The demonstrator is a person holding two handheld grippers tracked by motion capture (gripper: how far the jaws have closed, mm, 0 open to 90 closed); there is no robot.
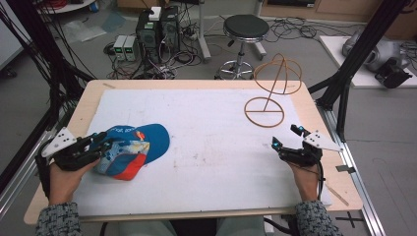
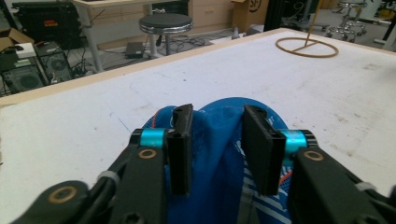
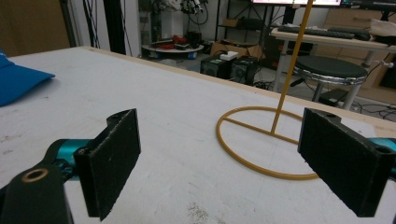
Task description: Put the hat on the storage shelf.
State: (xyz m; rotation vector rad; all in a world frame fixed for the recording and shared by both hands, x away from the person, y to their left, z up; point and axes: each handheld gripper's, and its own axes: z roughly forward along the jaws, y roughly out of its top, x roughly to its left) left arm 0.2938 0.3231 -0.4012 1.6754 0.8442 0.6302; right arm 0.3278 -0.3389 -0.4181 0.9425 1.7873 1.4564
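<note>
High view places the left tongs (image 1: 101, 142) at the near left of the bench (image 1: 88, 93), at the left edge of a blue baseball cap (image 1: 142, 142) with a red-orange brim, which lies on the white mat (image 1: 206, 132) that covers the bench top. Left gripper view looks along those tongs (image 2: 219, 149): the jaws stand narrow with a fold of the cap's blue fabric (image 2: 215, 140) between them, both pads against the cloth. Toward the right, the mat is bare across the middle. A yellow wire hat stand (image 1: 269, 93), a ring base with an upright stem and a looped top, rests at the far right of the mat. At the near right, well apart from the cap, the right tongs (image 1: 285, 136) are held wide with nothing between the jaws; right gripper view (image 3: 224, 163) shows the stand's ring base (image 3: 261, 140) just beyond them.
</note>
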